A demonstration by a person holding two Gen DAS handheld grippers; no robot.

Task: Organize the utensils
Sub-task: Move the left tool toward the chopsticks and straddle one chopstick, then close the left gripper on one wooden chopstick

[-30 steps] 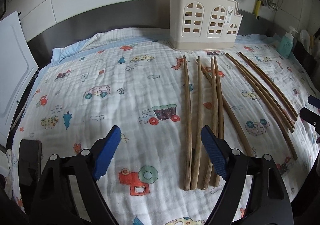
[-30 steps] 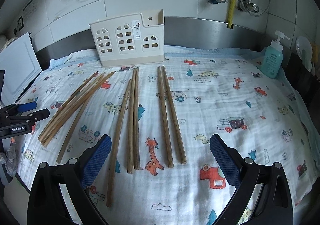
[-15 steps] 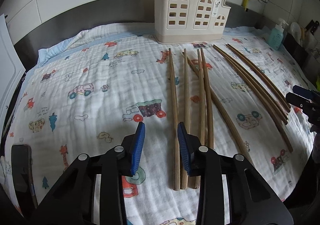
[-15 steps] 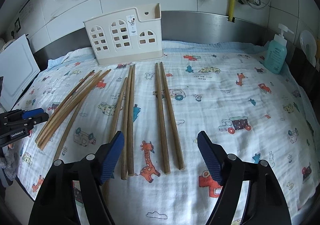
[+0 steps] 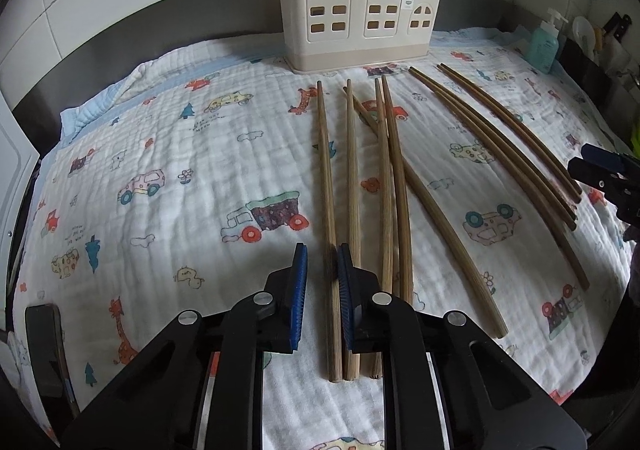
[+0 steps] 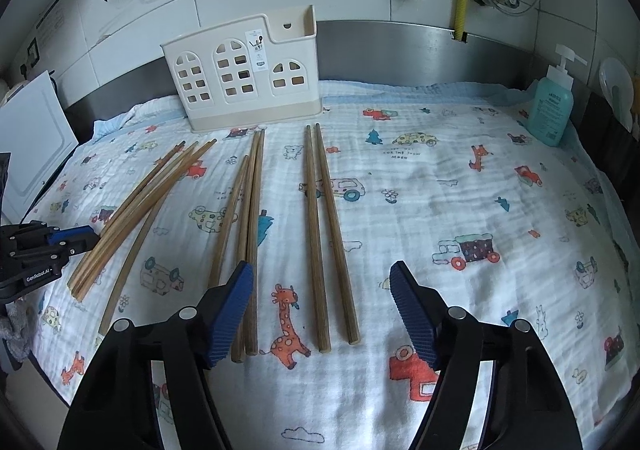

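Left gripper [image 5: 322, 290] has just been closing; jaws now narrow around leftmost chopstick [image 5: 325, 186] near its near end, grip not sure. Advice: squeeze fully before lifting, keep stick straight.

Right gripper [image 6: 322, 304] also closing, still wide, straddling chopstick pair [image 6: 320, 226], not touching.

Holder [image 6: 244, 78] standing far, empty-looking. Cloth [image 6: 460, 186] reading "FOR THE SNOW MOON"; left gripper body reading "GenRobot.AI".

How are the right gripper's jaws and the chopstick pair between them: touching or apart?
Apart. The right wrist view shows cloth either side of the chopstick pair between the right gripper's jaws, which have just been closing.
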